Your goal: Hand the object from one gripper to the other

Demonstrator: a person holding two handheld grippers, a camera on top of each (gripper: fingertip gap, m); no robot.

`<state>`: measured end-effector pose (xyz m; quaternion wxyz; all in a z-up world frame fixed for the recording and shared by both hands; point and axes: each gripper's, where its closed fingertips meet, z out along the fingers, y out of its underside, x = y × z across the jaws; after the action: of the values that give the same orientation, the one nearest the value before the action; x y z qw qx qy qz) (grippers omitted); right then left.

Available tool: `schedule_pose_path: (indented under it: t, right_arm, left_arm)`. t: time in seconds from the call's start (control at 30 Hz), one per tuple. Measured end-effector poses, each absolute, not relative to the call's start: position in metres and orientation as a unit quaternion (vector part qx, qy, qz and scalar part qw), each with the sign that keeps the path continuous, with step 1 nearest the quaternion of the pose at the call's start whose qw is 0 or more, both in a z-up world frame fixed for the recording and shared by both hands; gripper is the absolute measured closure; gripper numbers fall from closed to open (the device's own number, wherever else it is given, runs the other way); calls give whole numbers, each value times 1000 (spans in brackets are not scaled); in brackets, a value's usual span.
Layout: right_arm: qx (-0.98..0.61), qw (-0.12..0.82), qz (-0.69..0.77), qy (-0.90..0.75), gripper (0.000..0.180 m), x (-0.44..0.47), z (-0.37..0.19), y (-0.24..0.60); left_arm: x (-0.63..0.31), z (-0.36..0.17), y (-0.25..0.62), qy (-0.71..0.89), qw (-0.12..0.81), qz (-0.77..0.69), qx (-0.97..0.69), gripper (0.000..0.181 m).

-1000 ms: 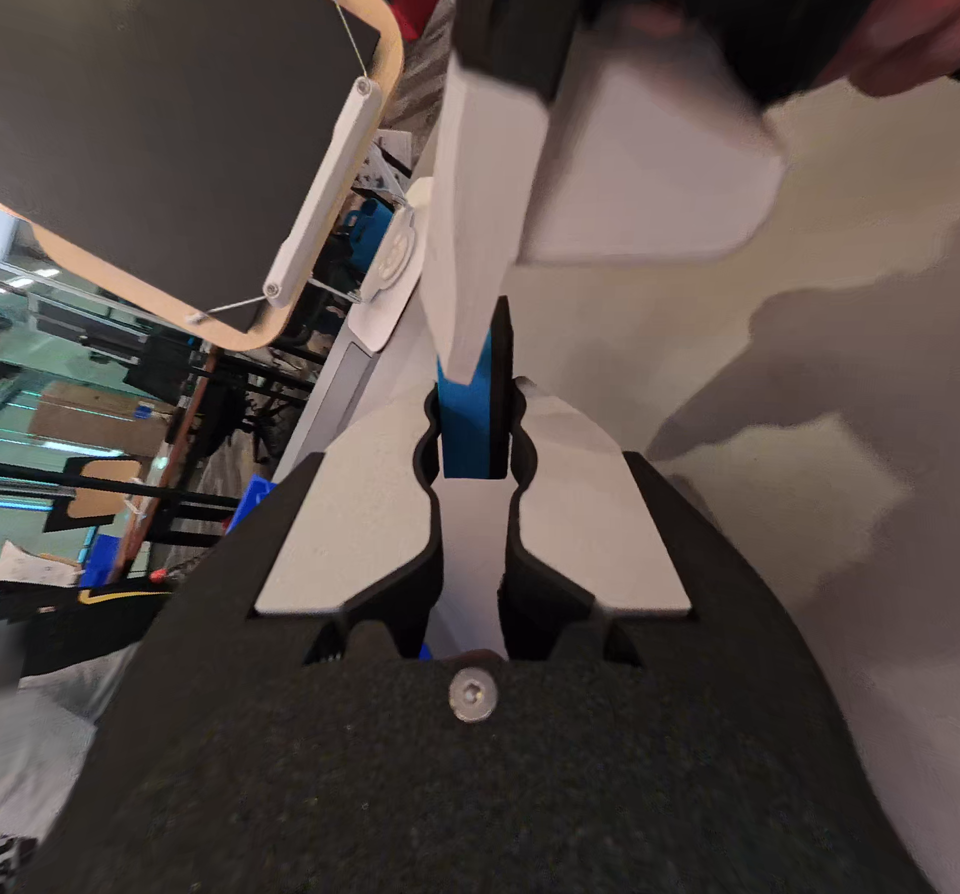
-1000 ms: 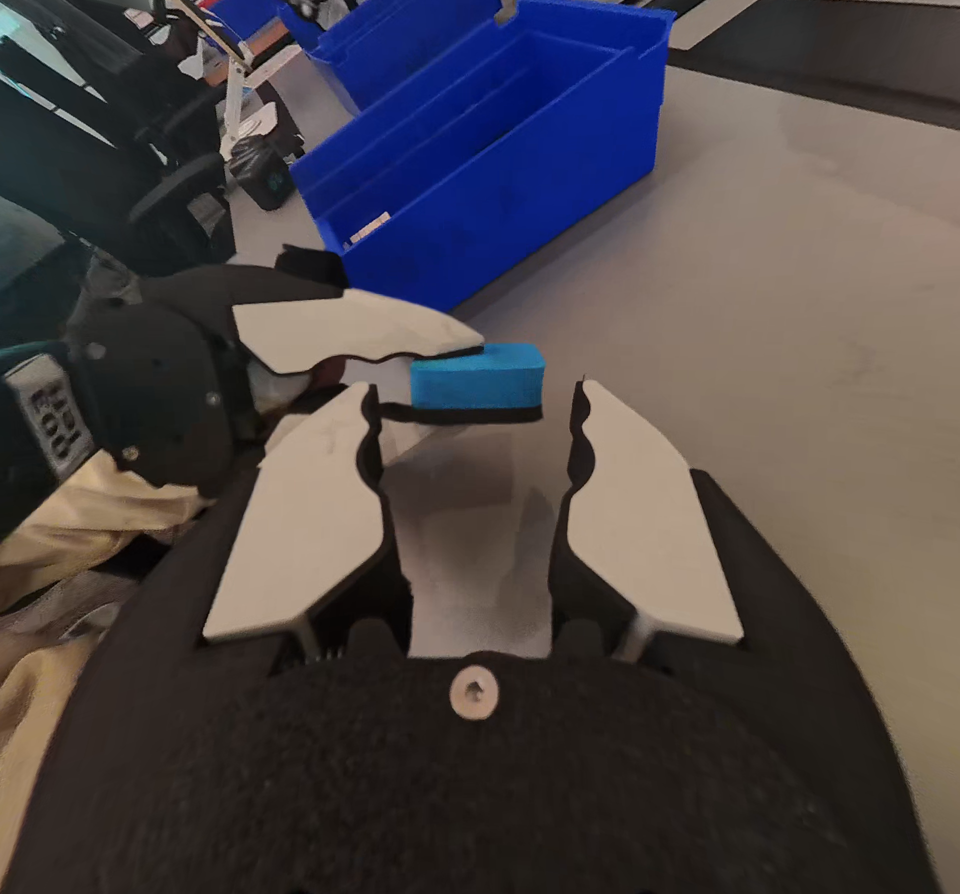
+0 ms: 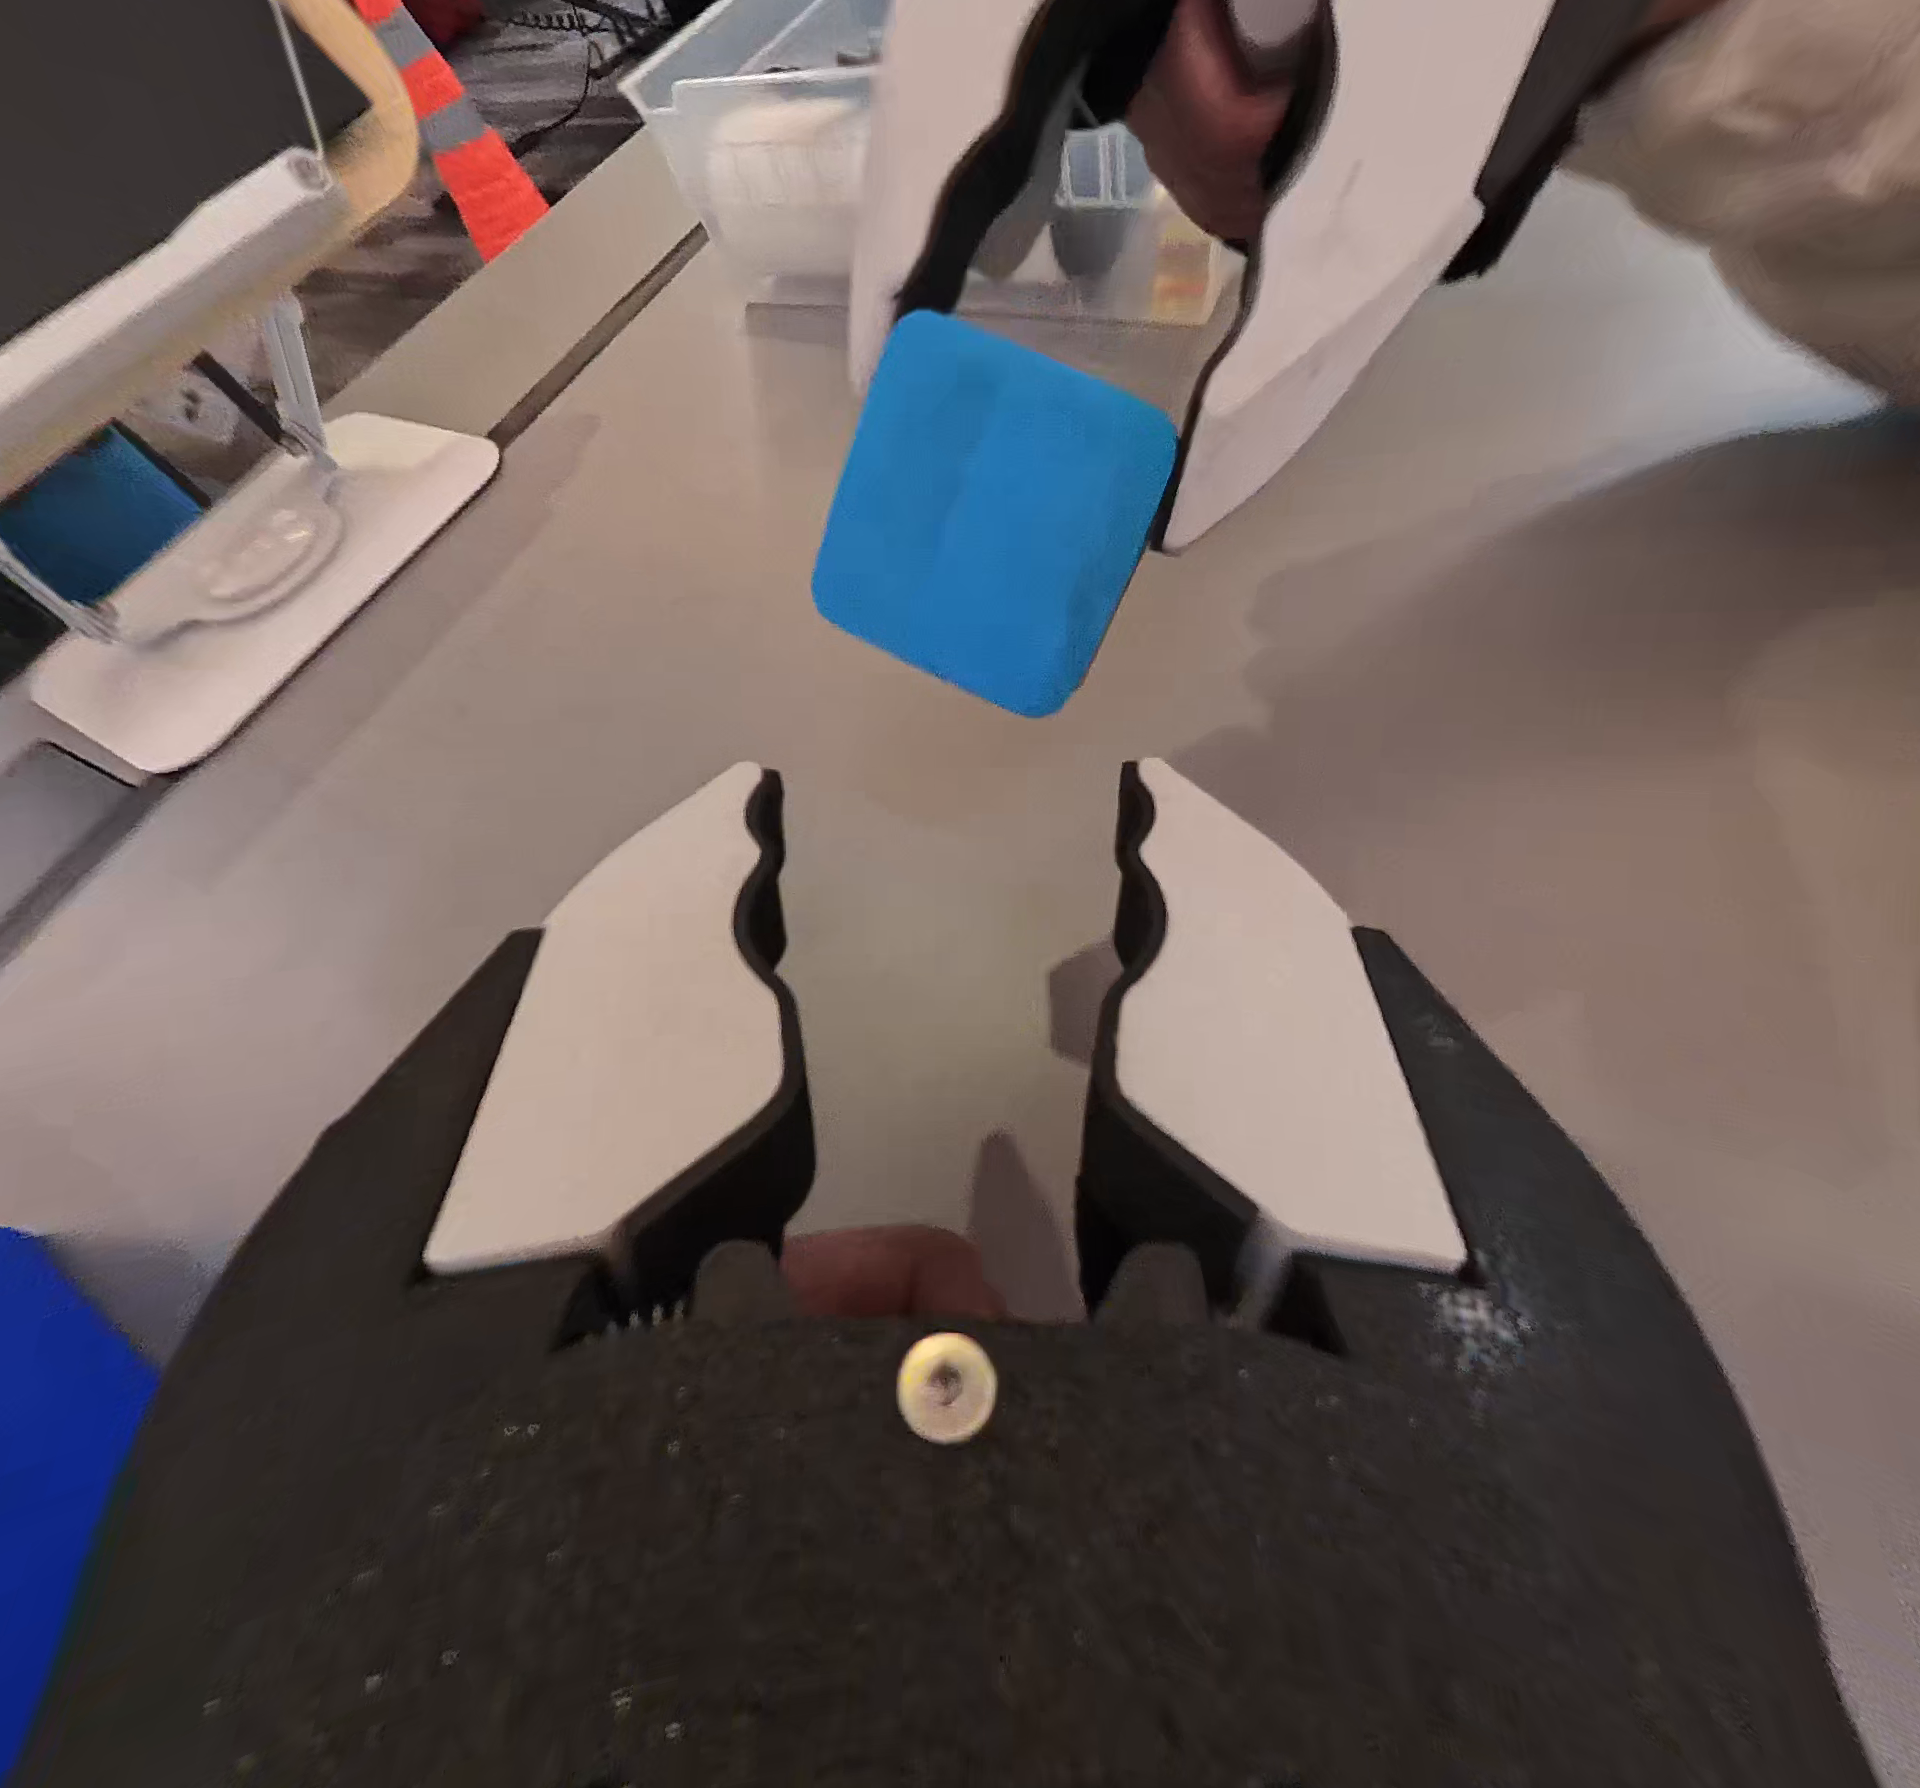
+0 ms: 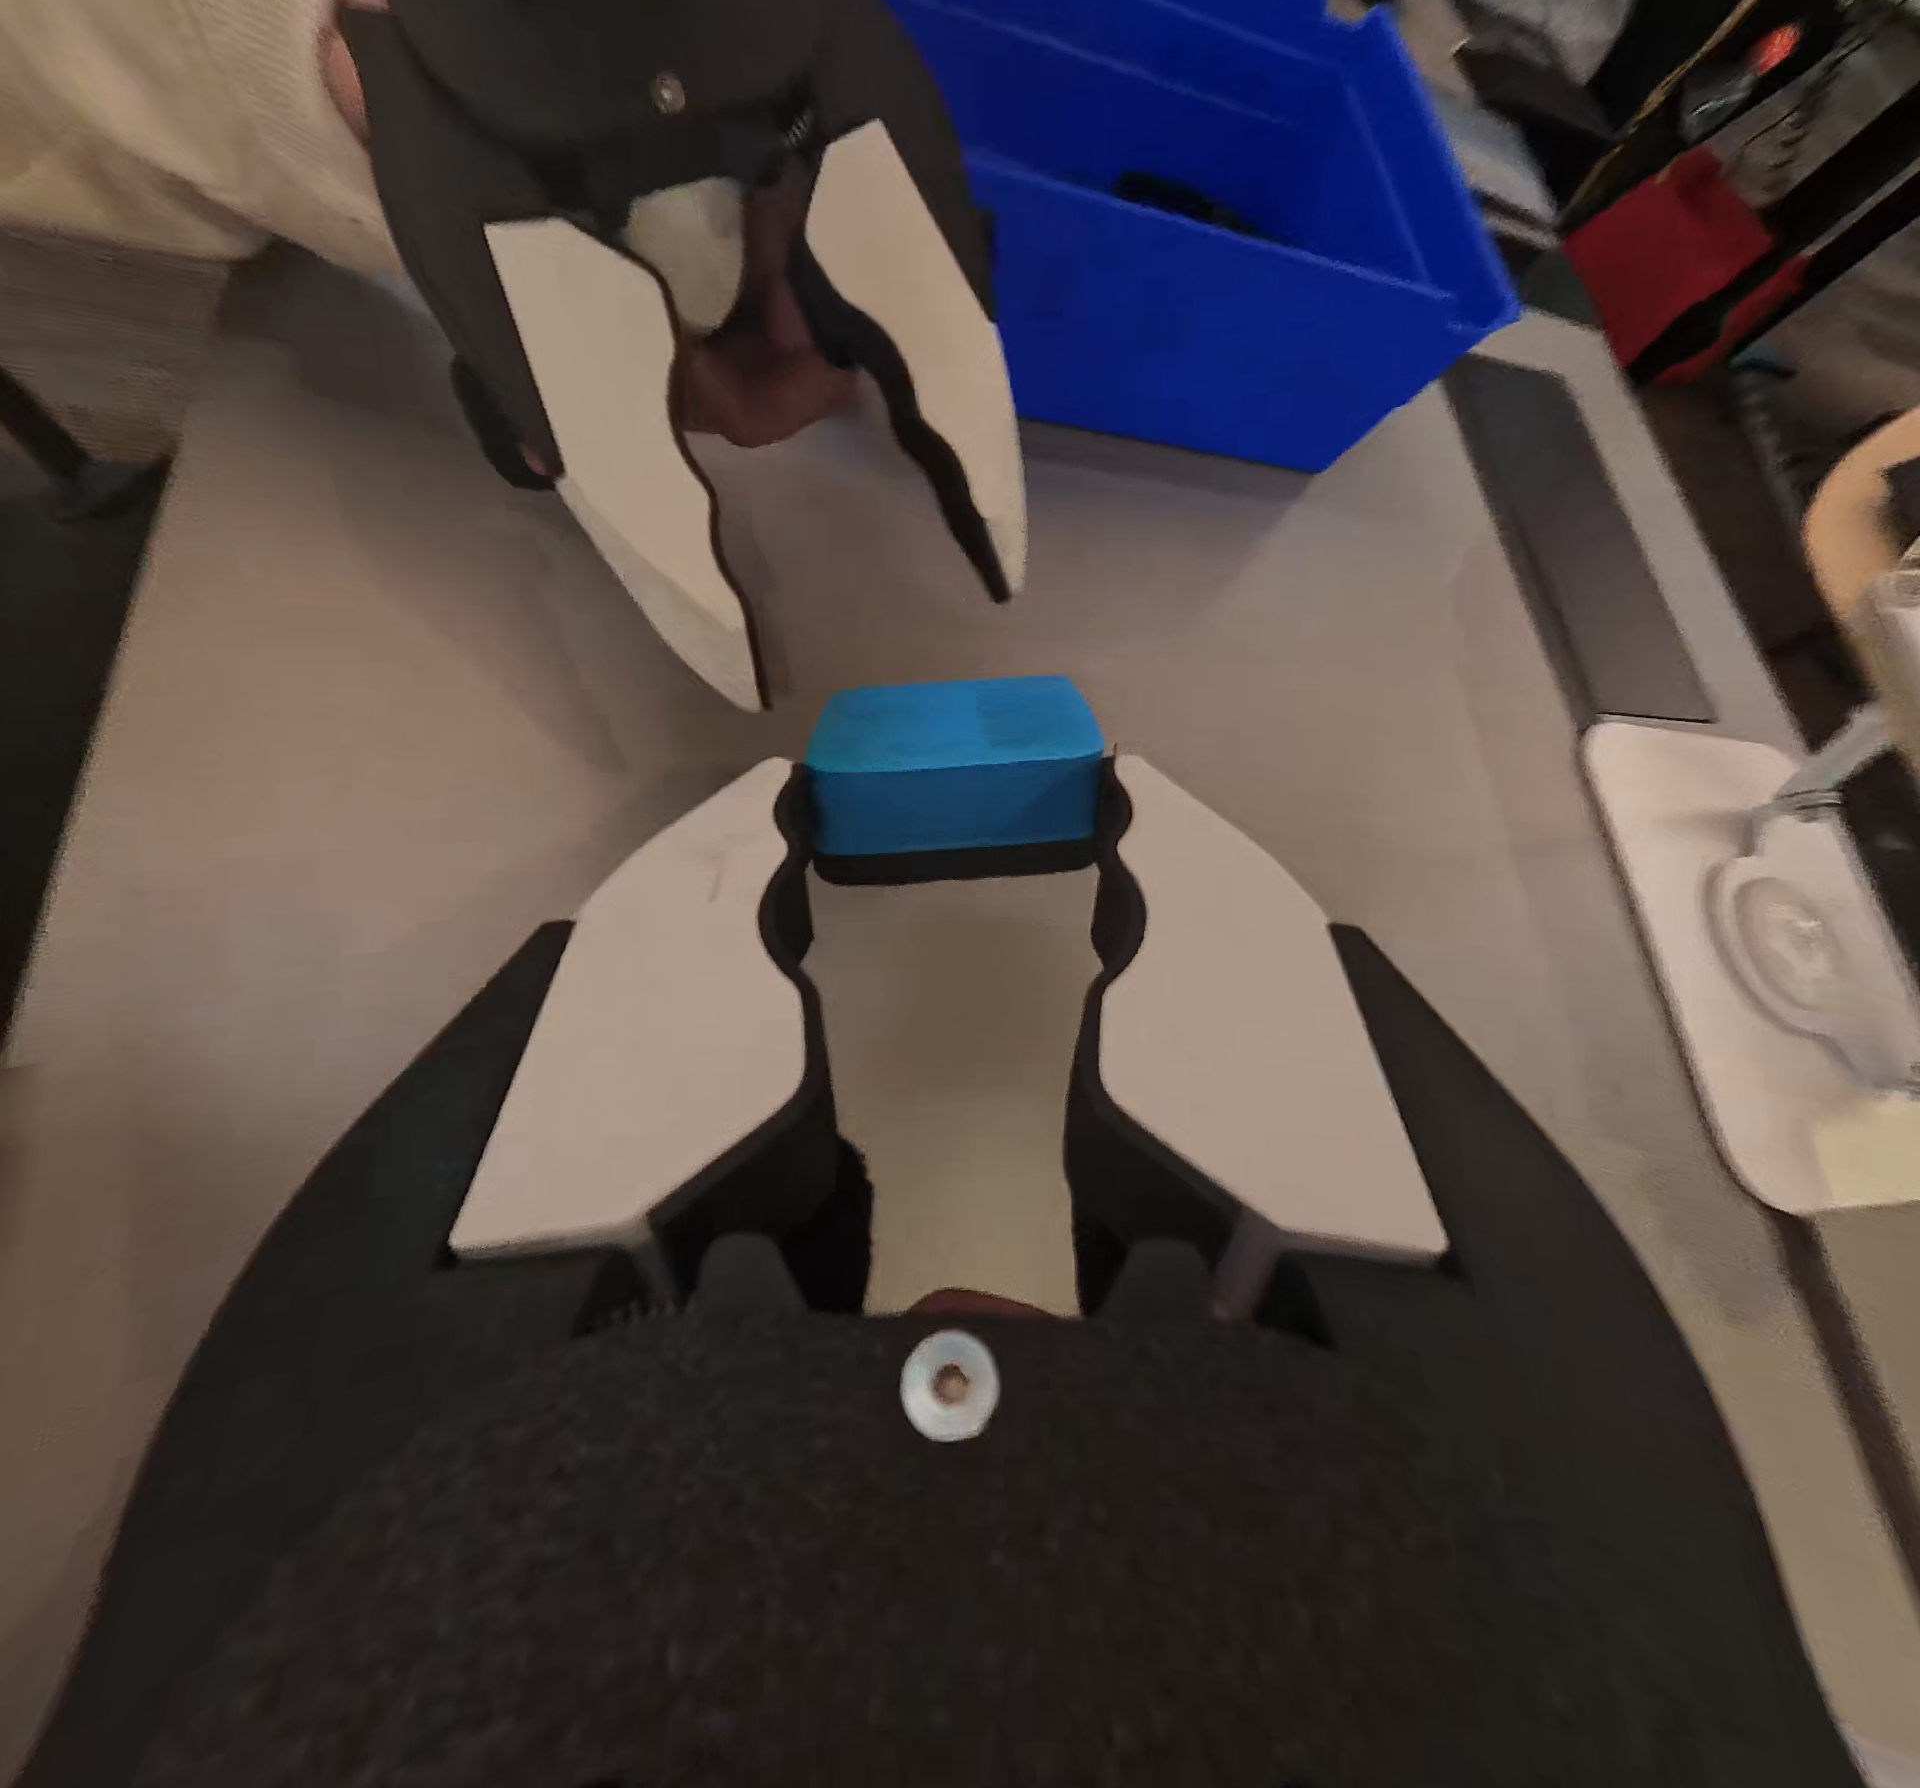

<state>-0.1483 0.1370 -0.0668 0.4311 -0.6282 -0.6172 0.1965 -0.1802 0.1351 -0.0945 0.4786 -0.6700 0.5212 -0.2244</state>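
- Right claw (image 4: 951, 808): fingertips clamped on the blue block (image 4: 951, 782), held above the desk (image 4: 1299, 720).
- Left claw (image 3: 948, 803): jaws spread, empty, facing the block but apart from it.
- Judgement: transfer looks done; block sits with the right claw alone. Only parting the claws seems left.
- Beyond: blue bin (image 4: 1226, 284) on the desk, well behind the left claw.

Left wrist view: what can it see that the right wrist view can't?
Only the left wrist view shows an orange cone and a clear plastic tub. Only the right wrist view shows the blue bins and the sponge's black underside. Both show the blue sponge pinched in the right hand-held gripper, the open left hand-held gripper, and the grey table.
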Motion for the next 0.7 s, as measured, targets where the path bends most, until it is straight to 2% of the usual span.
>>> schedule_pose_path:
  t: [0.17,0.3,0.37,0.47,0.57,0.63,0.7]
  right_arm:
    - [-619,393,223,-642,128,-164,-77,119]
    - [-619,357,240,-657,128,-168,-89,106]
    - [-621,333,266,-658,128,-168,-94,99]
    - [-614,346,273,-655,128,-171,-90,100]
    - [-606,345,291,-655,128,-174,-88,95]
    - [-600,349,281,-663,128,-175,-95,97]
    - [-592,365,284,-660,128,-176,-94,98]
  left_arm:
    - [-171,-107,117,584,460,-186,-642,113]
    - [-171,-123,110,612,432,-174,-639,121]
    - [-169,-124,109,612,436,-174,-637,114]
    - [-168,-127,107,620,428,-168,-635,104]
    - [-163,-122,101,616,433,-196,-629,107]
    - [-162,-120,104,611,441,-193,-628,120]
    - [-163,-119,106,612,442,-194,-627,121]
